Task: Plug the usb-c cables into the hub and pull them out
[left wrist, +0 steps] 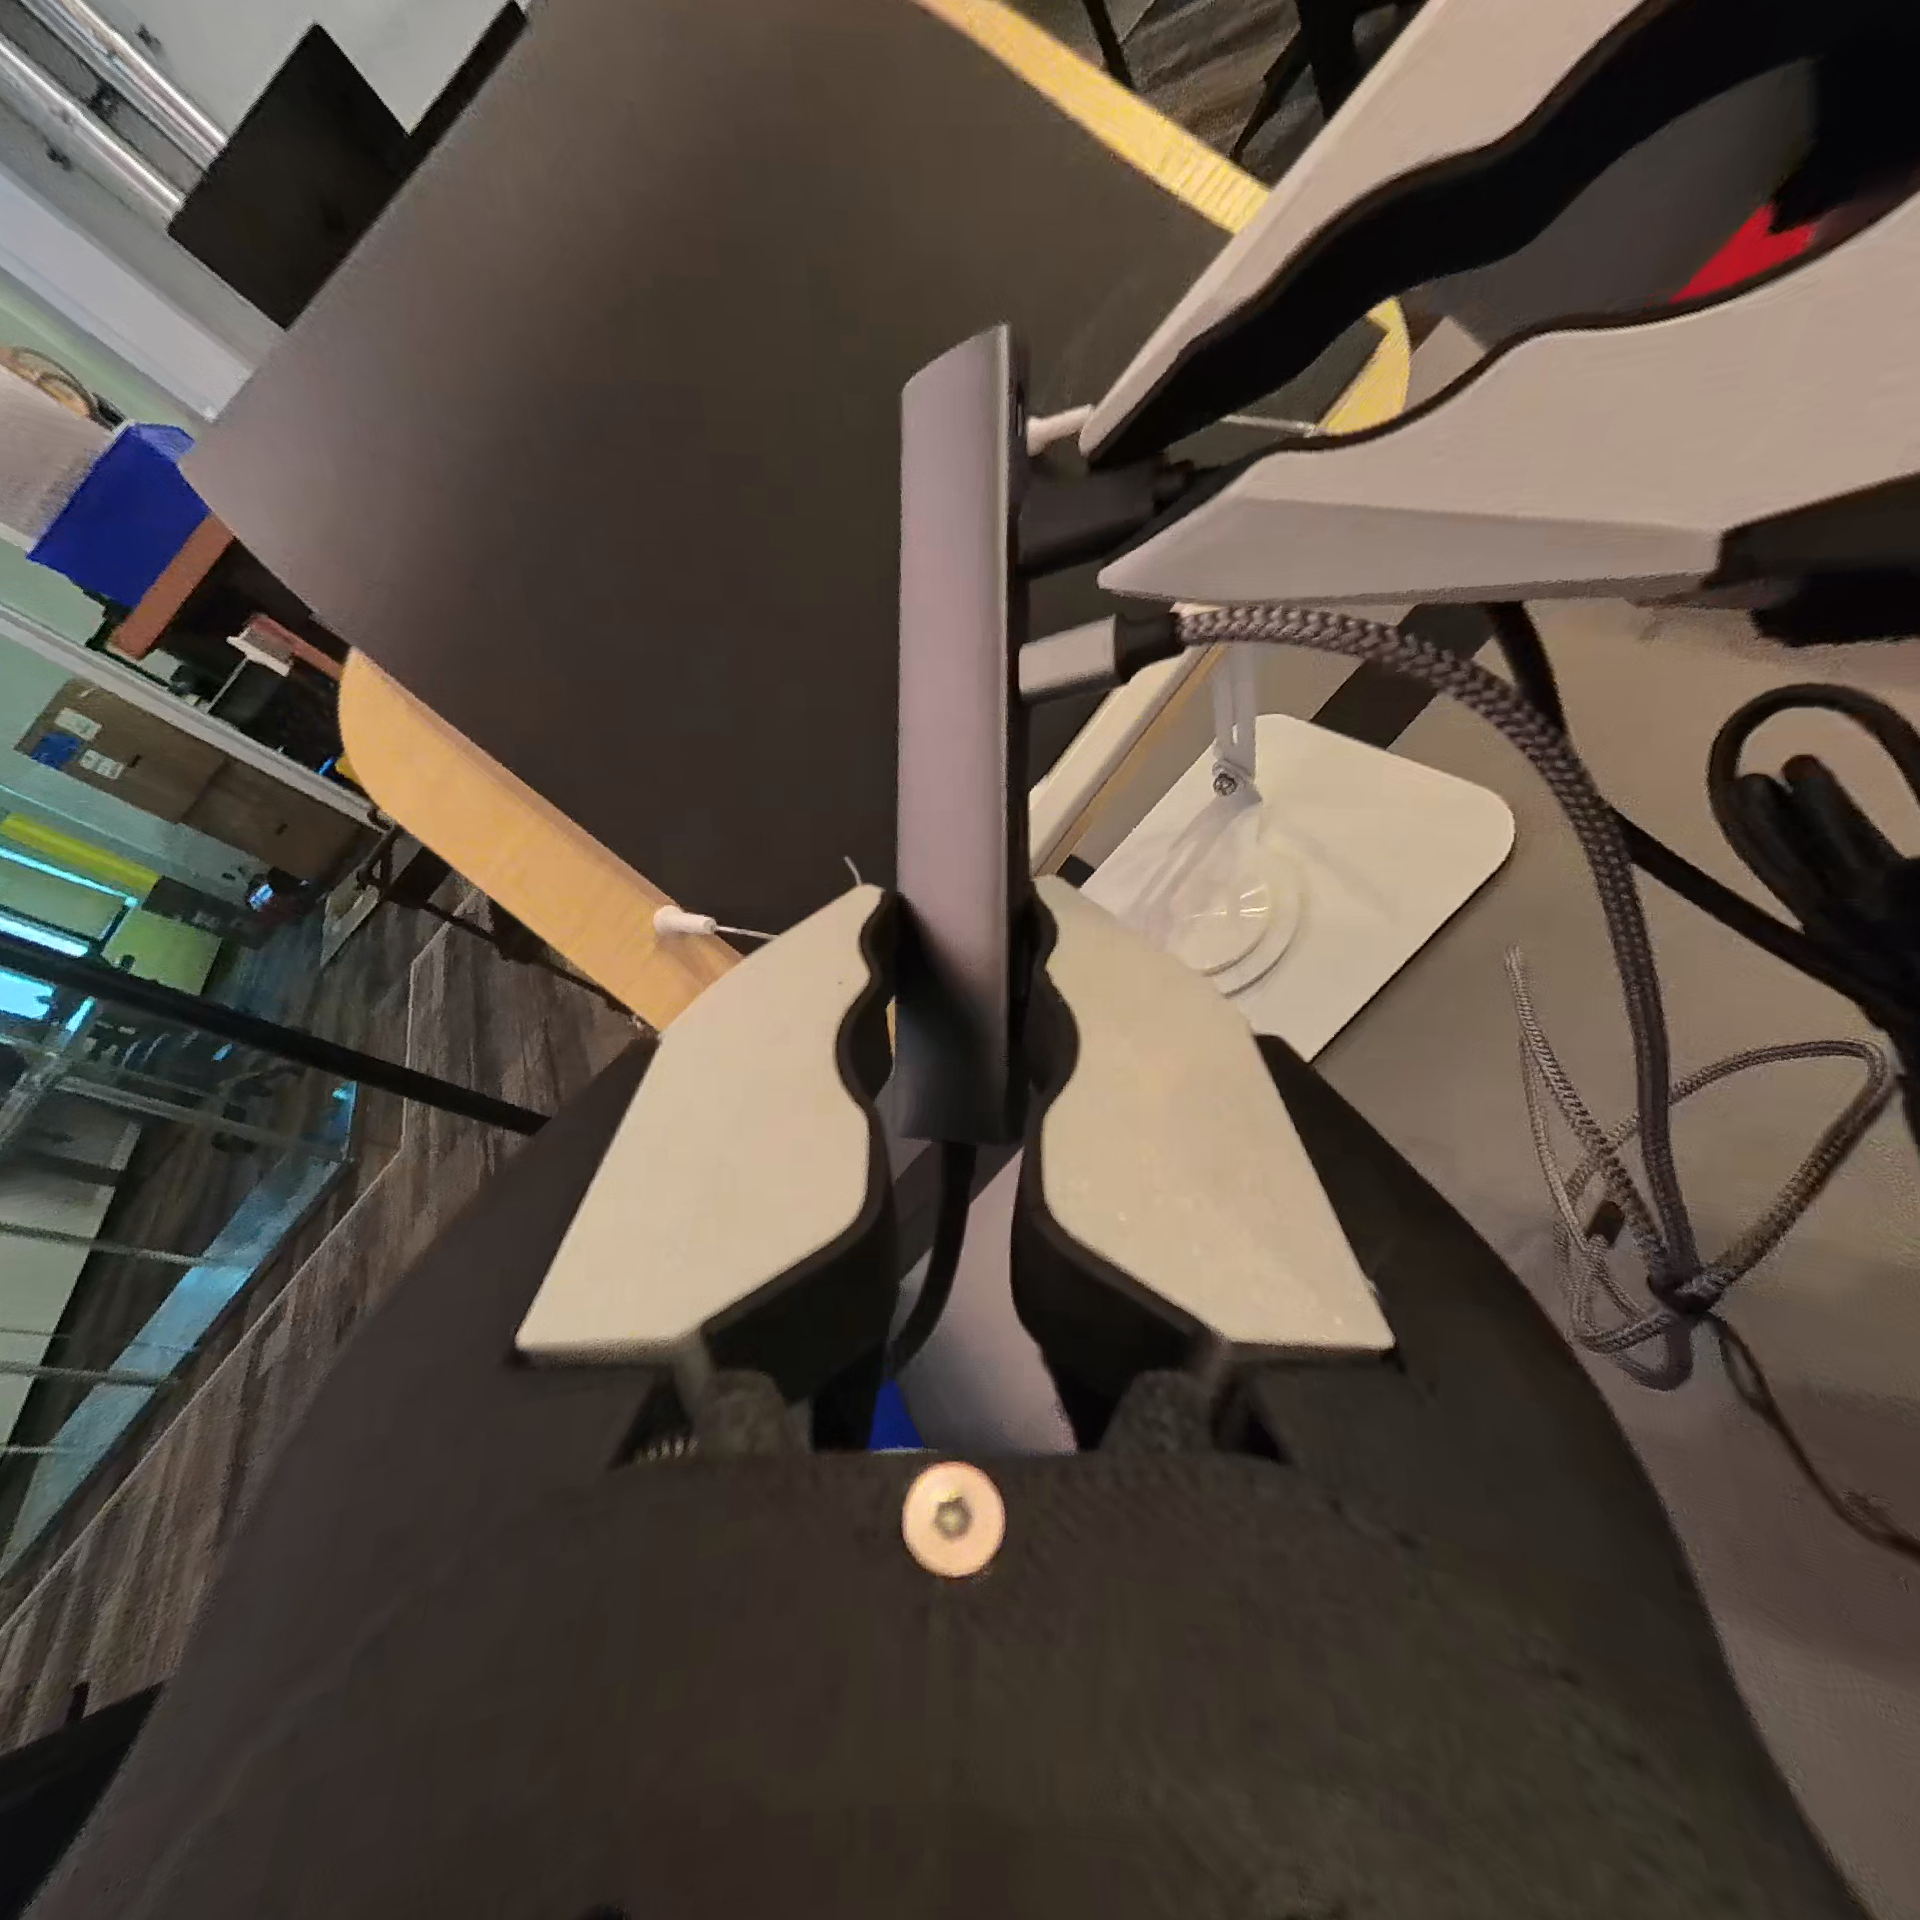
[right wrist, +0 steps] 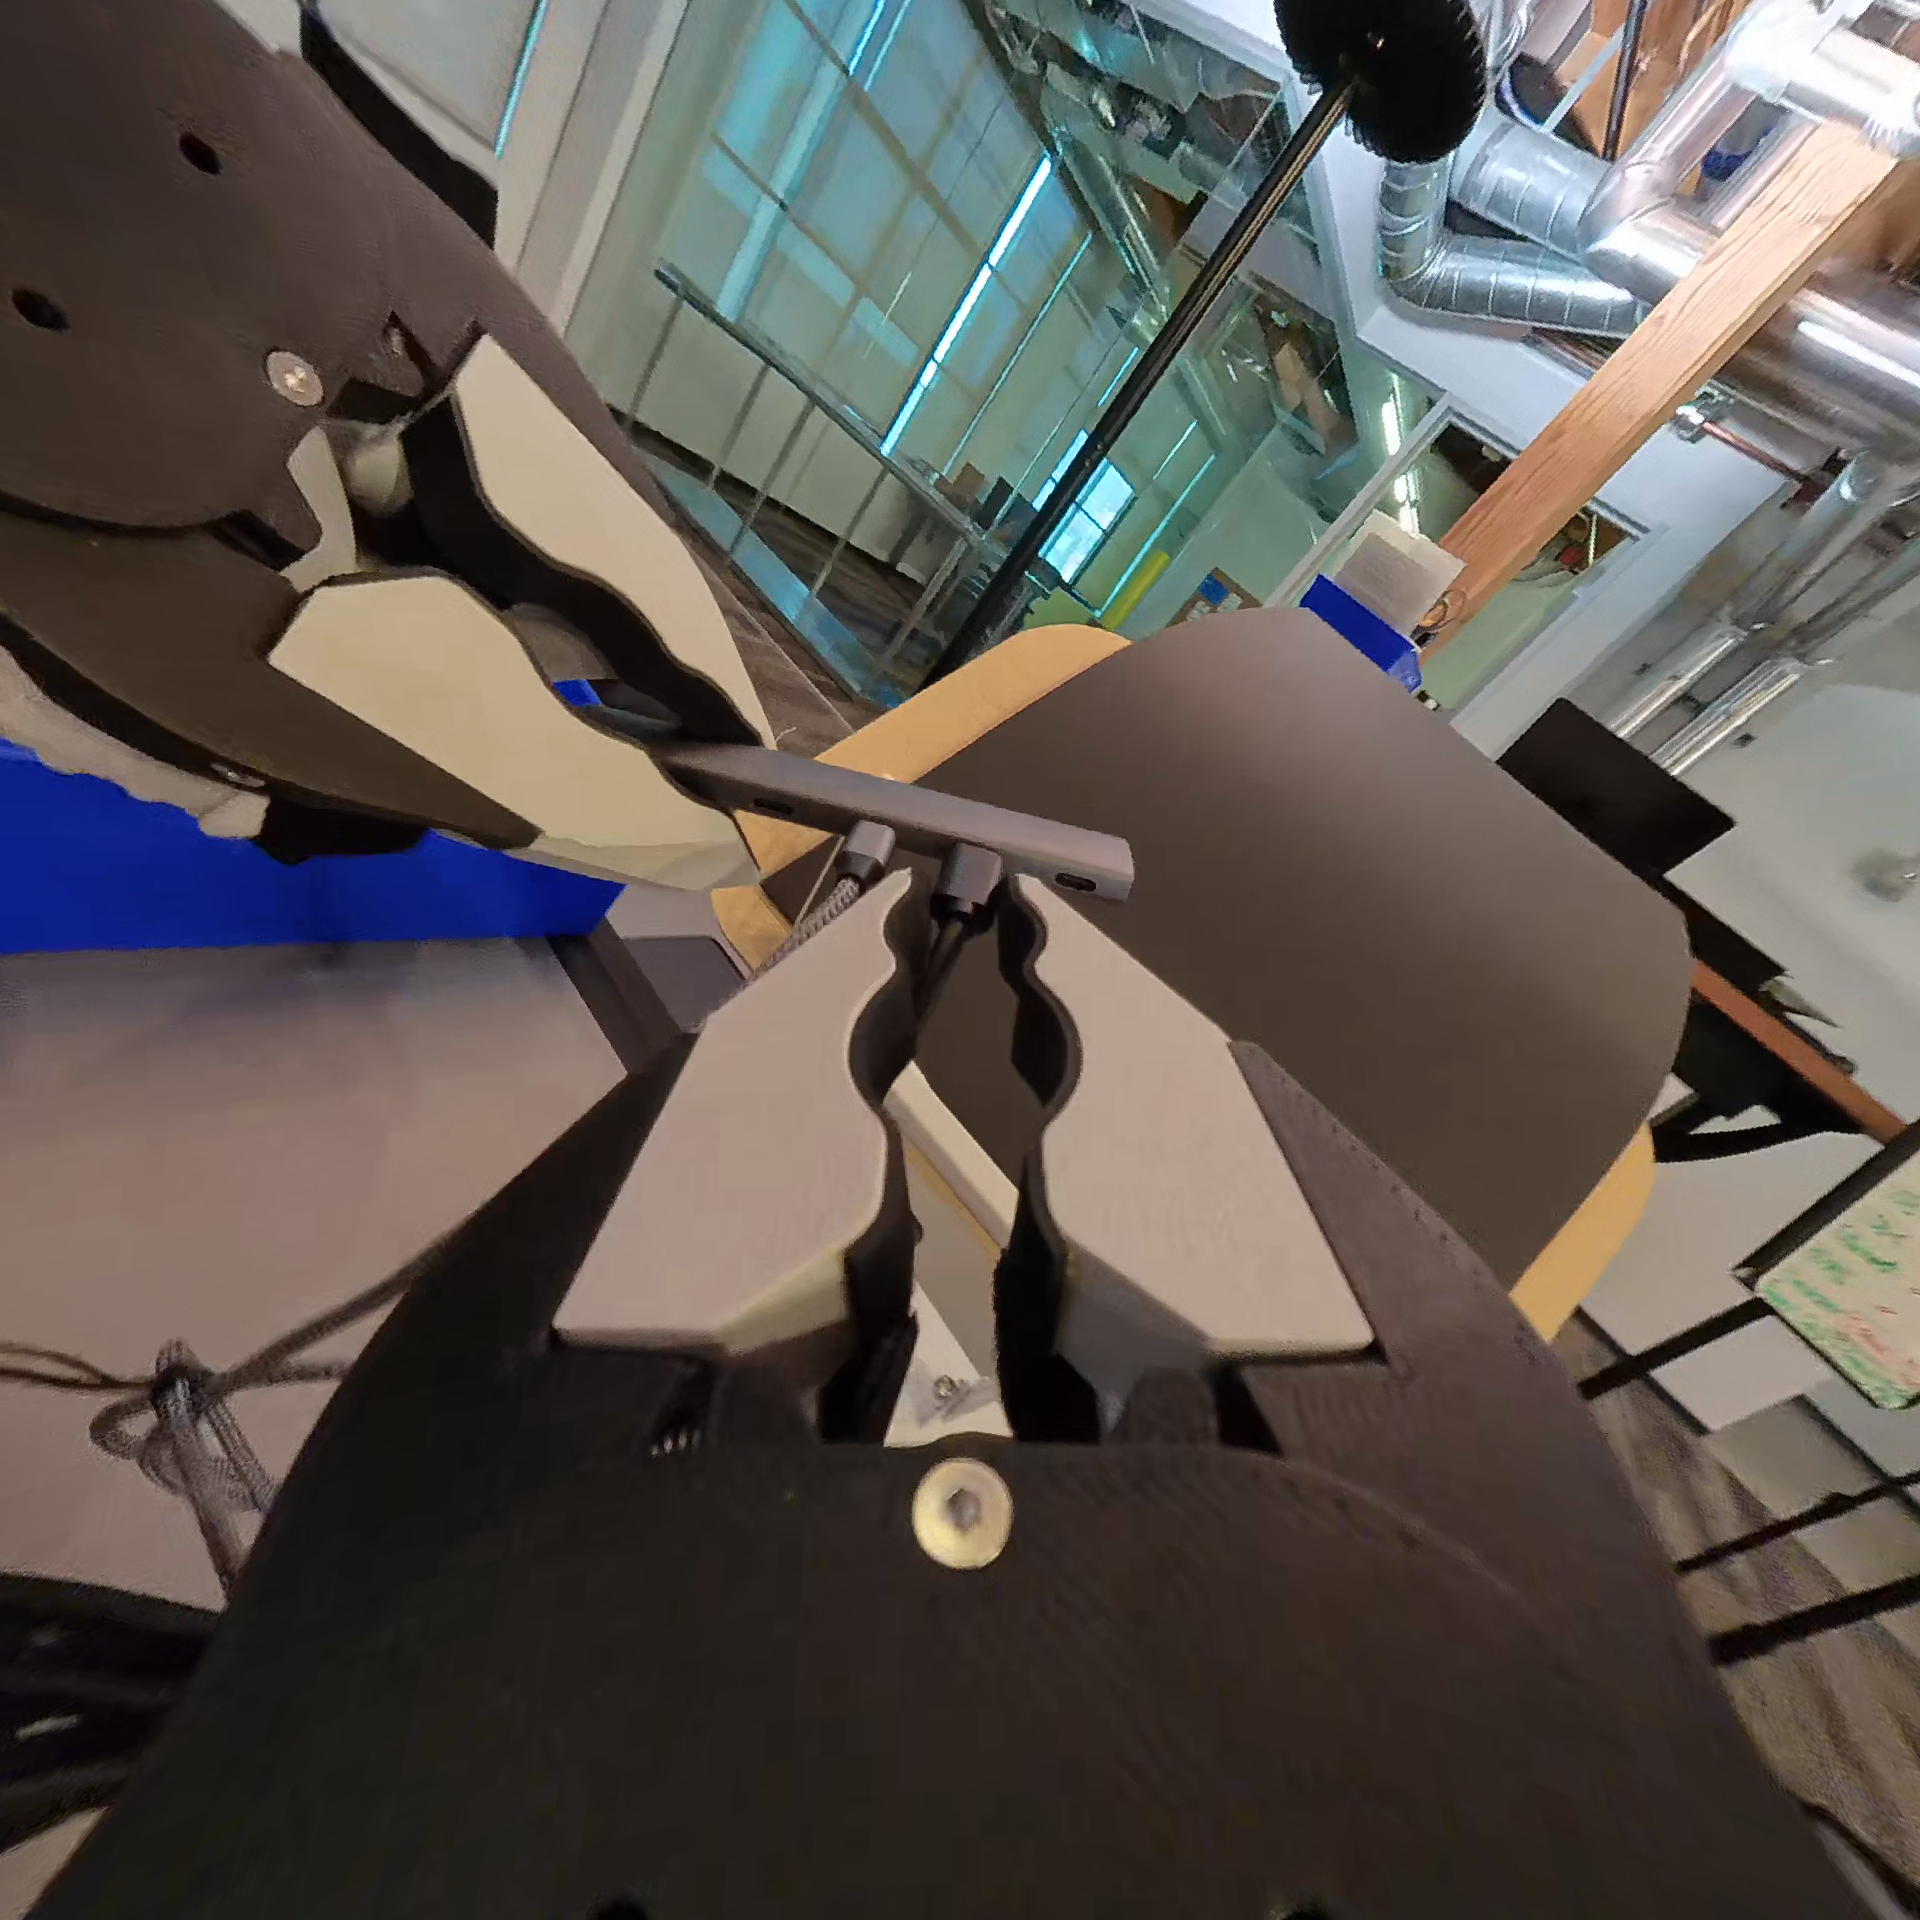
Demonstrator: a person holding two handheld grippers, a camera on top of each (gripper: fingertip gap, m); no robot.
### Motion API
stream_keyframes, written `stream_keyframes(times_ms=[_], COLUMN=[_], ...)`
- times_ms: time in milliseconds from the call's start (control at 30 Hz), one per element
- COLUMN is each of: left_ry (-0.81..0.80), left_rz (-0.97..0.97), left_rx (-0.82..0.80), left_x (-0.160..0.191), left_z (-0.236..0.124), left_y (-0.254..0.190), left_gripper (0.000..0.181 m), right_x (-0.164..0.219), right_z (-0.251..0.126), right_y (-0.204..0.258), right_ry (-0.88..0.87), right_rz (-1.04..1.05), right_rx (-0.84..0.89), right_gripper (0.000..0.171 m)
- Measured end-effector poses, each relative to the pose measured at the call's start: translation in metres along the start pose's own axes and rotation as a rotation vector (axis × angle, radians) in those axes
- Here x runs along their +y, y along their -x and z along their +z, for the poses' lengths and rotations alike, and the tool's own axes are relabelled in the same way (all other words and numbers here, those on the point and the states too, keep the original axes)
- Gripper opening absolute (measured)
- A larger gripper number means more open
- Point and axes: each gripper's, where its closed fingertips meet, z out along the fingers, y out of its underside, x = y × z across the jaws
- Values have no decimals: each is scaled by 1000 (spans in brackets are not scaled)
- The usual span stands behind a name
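- Hub (right wrist: pixel 894 805): this thin grey bar is up in the air, above the black table (left wrist: pixel 623 468). The left gripper (left wrist: pixel 961 1023) is clamped tight on one end of it.
- Two plugs sit in the side of the hub. One has a braided grey cable (right wrist: pixel 831 914). The other is a grey plug (right wrist: pixel 971 868) with a smooth black cable (right wrist: pixel 935 977).
- The right gripper (right wrist: pixel 951 904) is right under that second plug. Its jaws are a little apart, with the black cable running down between them. I think they are not squeezing yet, but I cannot be sure they are loose on the plug.
- My guess is that the next job is to pinch the plug and pull it out.
- What could go wrong: if the jaws close on the soft cable and not on the hard plug, the pull could bend or hurt the cable.
- If the pull goes sideways, the plug could jam in its hole, or the hub could twist in the left grip.
- If the left grip is weak, the hub could slip and fall.
- The braided cable is very close, so it could get pinched too.
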Motion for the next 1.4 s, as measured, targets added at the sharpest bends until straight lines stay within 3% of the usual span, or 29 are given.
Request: stream_keyframes(times_ms=[400,567,667,1033,1400], left_ry=[-103,-107,-125,-147,-211], left_rz=[90,11,-76,-207,-155], left_rx=[-15,12,66,228,248], left_x=[-23,-23,-25,-26,-34], left_z=[-21,-23,-23,-23,-29], left_y=[-1,2,-1,-11,-13], left_gripper=[25,23,24,23,30], right_x=[-11,-11,0,-6,-1], right_z=[-8,-6,-4,-9,-8], right_y=[-9,-6,-10,-5,-10], right_ry=[-137,-142,-64,-115,-133], right_rz=[254,171,76,12,239], right_rx=[-84,-75,-25,-37,-99], right_gripper=[9,11,23,9,8])
